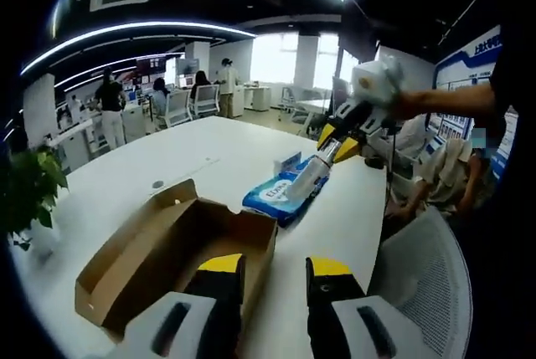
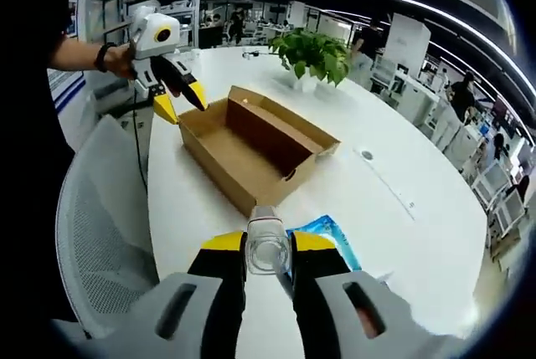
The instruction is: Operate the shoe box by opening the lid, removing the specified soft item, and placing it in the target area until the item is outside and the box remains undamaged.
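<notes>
Open cardboard shoe box (image 2: 251,146) resting on the white surface (image 2: 402,200), lid folded back, inside looking bare. Right tool (image 2: 268,252) pinching the soft item, a blue wet-wipes pack (image 2: 328,238), through a clear wrinkled end caught between the yellow-tipped jaws; seen from the left gripper view, that same pack (image 1: 280,193) lying on the surface just beside the far end of the box (image 1: 167,246), with the right tool (image 1: 311,176) reaching down onto it from the right. Left tool (image 1: 275,279) spread, nothing between the jaws, poised over the near corner of the box; also seen in the right gripper view (image 2: 180,95) hanging at the box's far corner, whether touching the cardboard impossible to tell. Item judged already outside the box and at or very near a resting place; exact target area not marked in either view. Risks from here: letting go while the pack hangs partly lifted, so a slide or flop towards the surface edge near the mesh chair (image 1: 427,279); pulling away with the thin wrapper still caught, so a tear or a dragged pack; swinging the right tool back across the box wall, so a dented flap; pressing the left tool down on the corner, so crushed cardboard. Potted plant (image 2: 314,53) well apart, no obstacle
</notes>
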`<state>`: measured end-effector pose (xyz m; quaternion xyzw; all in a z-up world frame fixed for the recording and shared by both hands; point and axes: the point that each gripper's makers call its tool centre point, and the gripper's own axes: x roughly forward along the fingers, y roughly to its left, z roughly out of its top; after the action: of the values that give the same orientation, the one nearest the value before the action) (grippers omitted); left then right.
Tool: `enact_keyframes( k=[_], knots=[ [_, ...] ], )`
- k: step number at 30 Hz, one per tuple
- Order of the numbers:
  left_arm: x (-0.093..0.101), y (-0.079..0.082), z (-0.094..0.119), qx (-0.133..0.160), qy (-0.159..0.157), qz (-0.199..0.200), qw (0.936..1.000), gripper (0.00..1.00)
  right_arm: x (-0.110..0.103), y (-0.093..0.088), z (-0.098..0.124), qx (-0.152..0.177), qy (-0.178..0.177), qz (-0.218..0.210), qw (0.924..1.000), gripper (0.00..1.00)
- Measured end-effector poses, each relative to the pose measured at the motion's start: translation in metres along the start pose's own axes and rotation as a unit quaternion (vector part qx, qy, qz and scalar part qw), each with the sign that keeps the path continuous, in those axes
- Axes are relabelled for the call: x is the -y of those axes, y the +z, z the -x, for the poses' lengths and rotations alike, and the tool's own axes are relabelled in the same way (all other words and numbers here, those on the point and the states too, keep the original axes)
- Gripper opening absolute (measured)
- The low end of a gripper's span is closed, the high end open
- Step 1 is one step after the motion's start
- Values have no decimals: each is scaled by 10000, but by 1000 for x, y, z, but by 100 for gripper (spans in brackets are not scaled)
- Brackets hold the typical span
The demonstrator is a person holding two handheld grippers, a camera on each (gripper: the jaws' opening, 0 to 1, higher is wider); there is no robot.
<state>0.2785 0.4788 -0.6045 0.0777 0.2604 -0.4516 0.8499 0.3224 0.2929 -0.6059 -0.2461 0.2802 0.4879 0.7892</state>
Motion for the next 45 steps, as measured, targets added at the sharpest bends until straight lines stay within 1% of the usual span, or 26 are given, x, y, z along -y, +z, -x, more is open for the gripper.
enact_keyframes(
  k=[8,13,19,25,30,32,35,41,45],
  knots=[
    [-3,-12,8,4,145,225,9996,29,31,-10,-7,-274,-107,83,9995,17],
    [-5,-19,11,17,236,368,9990,29,49,-19,-13,-483,-138,161,9986,17],
    [-6,-24,14,-18,314,458,9985,29,78,-24,-14,-706,-232,293,9968,17],
    [-8,-29,18,-46,370,505,9980,29,107,-29,-15,-984,-323,478,9935,17],
    [-12,-32,20,-68,423,555,9975,29,121,-31,-14,-1273,-352,694,9888,17],
    [-13,-33,21,-62,437,577,9974,29,123,-31,-14,-1322,-293,664,9886,17],
    [-14,-34,20,-53,453,623,9970,29,127,-32,-15,-1430,-254,729,9867,18],
    [-16,-38,19,-77,482,676,9965,29,139,-38,-18,-1742,-202,972,9797,18],
    [-18,-39,17,-71,513,725,9960,29,147,-39,-21,-1814,-160,973,9785,18]
  ],
)
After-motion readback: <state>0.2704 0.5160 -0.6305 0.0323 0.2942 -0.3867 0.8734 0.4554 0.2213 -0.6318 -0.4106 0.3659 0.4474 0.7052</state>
